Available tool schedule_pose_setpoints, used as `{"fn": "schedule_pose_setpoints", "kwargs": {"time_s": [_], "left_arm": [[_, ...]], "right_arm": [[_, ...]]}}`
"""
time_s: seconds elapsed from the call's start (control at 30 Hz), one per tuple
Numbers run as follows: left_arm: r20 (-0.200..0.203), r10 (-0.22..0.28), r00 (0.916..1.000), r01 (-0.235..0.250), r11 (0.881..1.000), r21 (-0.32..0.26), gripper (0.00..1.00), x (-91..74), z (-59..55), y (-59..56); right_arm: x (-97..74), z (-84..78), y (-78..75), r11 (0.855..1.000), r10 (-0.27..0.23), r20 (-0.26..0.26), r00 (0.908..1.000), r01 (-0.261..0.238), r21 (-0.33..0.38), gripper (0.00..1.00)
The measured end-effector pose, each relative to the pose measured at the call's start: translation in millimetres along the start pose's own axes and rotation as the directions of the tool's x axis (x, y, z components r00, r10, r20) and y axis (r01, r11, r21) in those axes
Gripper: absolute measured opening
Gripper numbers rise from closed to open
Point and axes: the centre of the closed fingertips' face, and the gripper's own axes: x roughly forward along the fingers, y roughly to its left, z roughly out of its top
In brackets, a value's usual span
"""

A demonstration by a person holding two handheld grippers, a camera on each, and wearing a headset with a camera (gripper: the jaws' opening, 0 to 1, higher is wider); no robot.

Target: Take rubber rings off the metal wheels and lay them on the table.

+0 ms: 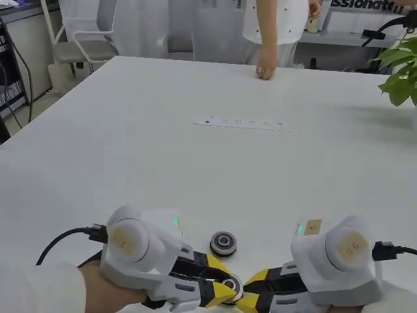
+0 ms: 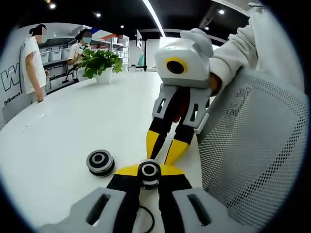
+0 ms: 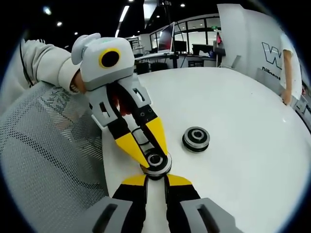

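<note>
So the left claw point(image 2: 149, 170) is clamped shut across a small round metal wheel with a black rubber ring around it point(image 3: 156, 162). It's got the wheel pinned low over the white worktop point(image 1: 195, 163), right at the near edge in front of the person. I'm pretty sure that grip is just there as a vise: hold the metal part steady so the other side has something to pull against.

The right claw point(image 3: 155, 180) comes in from the opposite side, nose to nose with the left one. Its yellow tips are right up against the rim of the held wheel. From the left gripper view its jaws are parted a little with bare worktop showing between them, so I'd call it slightly open and not holding anything yet. Can't tell if a tip has hooked the rubber. The head-on angle makes sense, since a tip can get under the ring's edge and peel it away from the left claw's hold.

A second metal wheel with its black rubber ring on point(image 1: 223, 243) sits flat on the worktop just beyond the two claws, near but not touching, presumably waiting its turn.

In the left gripper view there's also a thin black loop point(image 2: 153, 221) on the worktop under the left claw's jaws. It might be a ring that's already off, but it's half hidden so I won't swear to it.

My guess is the job's early-ish, with at least two rings left to do.
</note>
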Motion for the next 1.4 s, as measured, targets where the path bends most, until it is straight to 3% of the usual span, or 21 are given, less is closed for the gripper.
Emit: {"fn": "schedule_pose_setpoints", "kwargs": {"time_s": [0.07, 0.1, 0.17, 0.4, 0.7, 0.87, 0.97, 1.13, 1.27, 1.3, 1.4], "left_arm": [[0.001, 0.000, 1.0000, 0.000, 1.000, -0.002, 0.08, -0.2, -0.2, 0.2], [0.002, 0.000, 1.0000, 0.000, 1.000, -0.003, 0.08, -0.1, -0.1, 0.3], [0.003, -0.001, 1.0000, 0.001, 1.000, -0.005, 0.08, -0.2, 0.0, -0.1], [0.003, -0.002, 1.0000, 0.002, 1.000, -0.001, 0.08, -0.5, 0.5, -0.5], [-0.007, -0.004, 1.0000, 0.004, 0.999, 0.034, 0.07, -0.4, 0.0, -1.5], [-0.010, -0.003, 0.9999, 0.003, 0.999, 0.044, 0.07, -0.4, -0.2, -1.4], [-0.009, -0.004, 1.0000, 0.005, 0.999, 0.045, 0.08, -0.3, -0.1, -1.4], [-0.009, -0.004, 1.0000, 0.004, 0.999, 0.045, 0.08, -0.7, -0.4, -1.4], [-0.008, -0.003, 1.0000, 0.003, 0.999, 0.043, 0.08, -1.0, -0.5, -1.2], [-0.008, -0.003, 1.0000, 0.003, 0.999, 0.042, 0.08, -1.0, -0.4, -1.2], [-0.009, -0.001, 1.0000, 0.001, 0.999, 0.044, 0.08, -0.9, -0.4, -1.1]], "right_arm": [[-0.3, -1.3, -0.5, 1.000, -0.002, -0.006, 1.0000, 0.002, -0.001, 0.08], [-1.0, -2.7, -4.2, 1.000, -0.020, -0.015, 0.9997, 0.020, -0.015, 0.02], [-0.5, -2.6, -2.6, 1.000, -0.009, -0.011, 0.9999, 0.009, 0.011, 0.01], [-0.8, -3.1, -5.0, 1.000, -0.023, -0.018, 0.9996, 0.023, -0.004, 0.00], [-4.6, -4.6, -14.9, 0.994, -0.050, -0.015, 0.9986, 0.051, 0.093, 0.00], [-5.9, -4.1, -14.7, 0.986, -0.042, -0.002, 0.9991, 0.042, 0.161, 0.00], [-7.5, -4.5, -14.4, 0.955, -0.036, -0.009, 0.9993, 0.037, 0.293, 0.00], [-9.6, -1.4, -17.0, 0.943, -0.036, 0.027, 0.9990, 0.025, 0.332, 0.00], [-10.7, 3.2, -16.3, 0.918, -0.026, 0.061, 0.9978, -0.001, 0.397, 0.00], [-11.0, 4.6, -15.7, 0.904, -0.023, 0.071, 0.9972, -0.009, 0.426, 0.00], [-11.8, 6.0, -16.1, 0.892, -0.022, 0.083, 0.9963, -0.018, 0.452, 0.00]]}}
